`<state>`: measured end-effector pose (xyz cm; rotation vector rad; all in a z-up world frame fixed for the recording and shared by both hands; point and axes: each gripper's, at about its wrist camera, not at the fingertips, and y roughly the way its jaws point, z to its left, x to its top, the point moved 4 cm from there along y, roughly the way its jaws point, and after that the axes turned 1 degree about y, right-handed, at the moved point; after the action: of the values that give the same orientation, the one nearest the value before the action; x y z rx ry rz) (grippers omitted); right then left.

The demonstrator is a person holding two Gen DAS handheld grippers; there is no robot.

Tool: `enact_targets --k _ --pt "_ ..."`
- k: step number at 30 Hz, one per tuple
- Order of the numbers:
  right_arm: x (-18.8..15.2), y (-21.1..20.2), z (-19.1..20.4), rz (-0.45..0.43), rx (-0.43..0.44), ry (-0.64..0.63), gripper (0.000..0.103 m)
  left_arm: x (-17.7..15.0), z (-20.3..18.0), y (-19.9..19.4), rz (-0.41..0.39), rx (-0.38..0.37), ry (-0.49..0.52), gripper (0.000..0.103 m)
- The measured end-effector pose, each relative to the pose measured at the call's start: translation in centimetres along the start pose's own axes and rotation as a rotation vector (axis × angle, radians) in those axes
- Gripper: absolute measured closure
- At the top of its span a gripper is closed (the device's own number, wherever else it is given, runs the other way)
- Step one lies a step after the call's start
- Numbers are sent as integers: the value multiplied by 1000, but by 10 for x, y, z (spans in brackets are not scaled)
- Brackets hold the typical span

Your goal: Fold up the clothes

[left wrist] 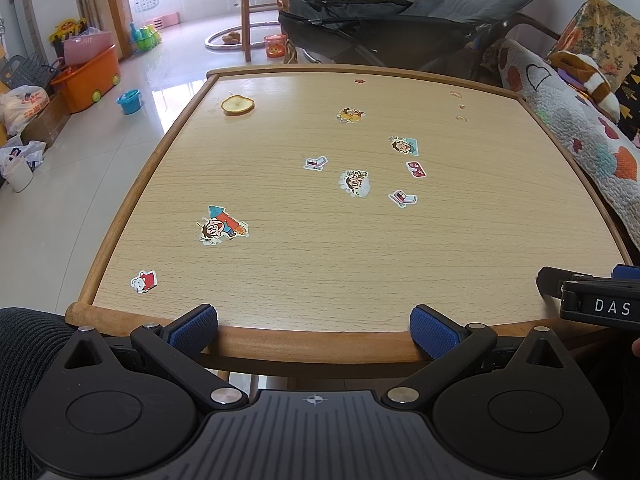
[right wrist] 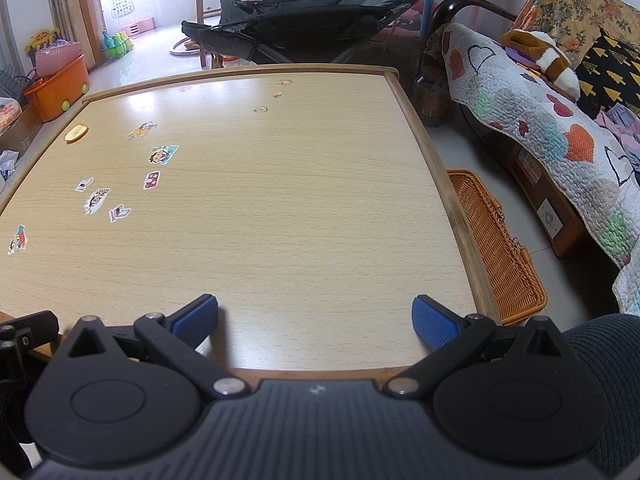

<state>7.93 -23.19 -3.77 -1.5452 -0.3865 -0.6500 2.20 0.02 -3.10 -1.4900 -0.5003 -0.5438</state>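
At near table edge [left wrist: 320,344]: left gripper [left wrist: 314,326] spread wide, pinching nothing, touching nothing. Over tabletop [right wrist: 280,200]: right gripper [right wrist: 316,320] spread wide, likewise unloaded. Clothes to fold: on table, none visible; possible garments only on sofa [right wrist: 624,128], well apart from right gripper. Right view only: wicker basket [right wrist: 496,248] beside table. Left view only: right gripper's side [left wrist: 592,300].

Left wrist view: sited low at the near edge of the table [left wrist: 320,248], facing forward across the top toward the folding chair [left wrist: 400,20] and balcony; close to the near rim. The right gripper [left wrist: 592,300] intrudes at its right edge. Right wrist view: sited at the same near edge, further right, facing forward, taking in the wicker basket [right wrist: 496,248] and quilted sofa [right wrist: 560,136]. Both views share the table top, its stickers [left wrist: 222,226] [right wrist: 98,200] and the chair.
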Motion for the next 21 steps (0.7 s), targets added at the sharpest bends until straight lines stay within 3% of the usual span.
enact_targets --k 21 --pt "-1 -1 -1 3 2 0 0 4 -1 0 -4 1 2 0"
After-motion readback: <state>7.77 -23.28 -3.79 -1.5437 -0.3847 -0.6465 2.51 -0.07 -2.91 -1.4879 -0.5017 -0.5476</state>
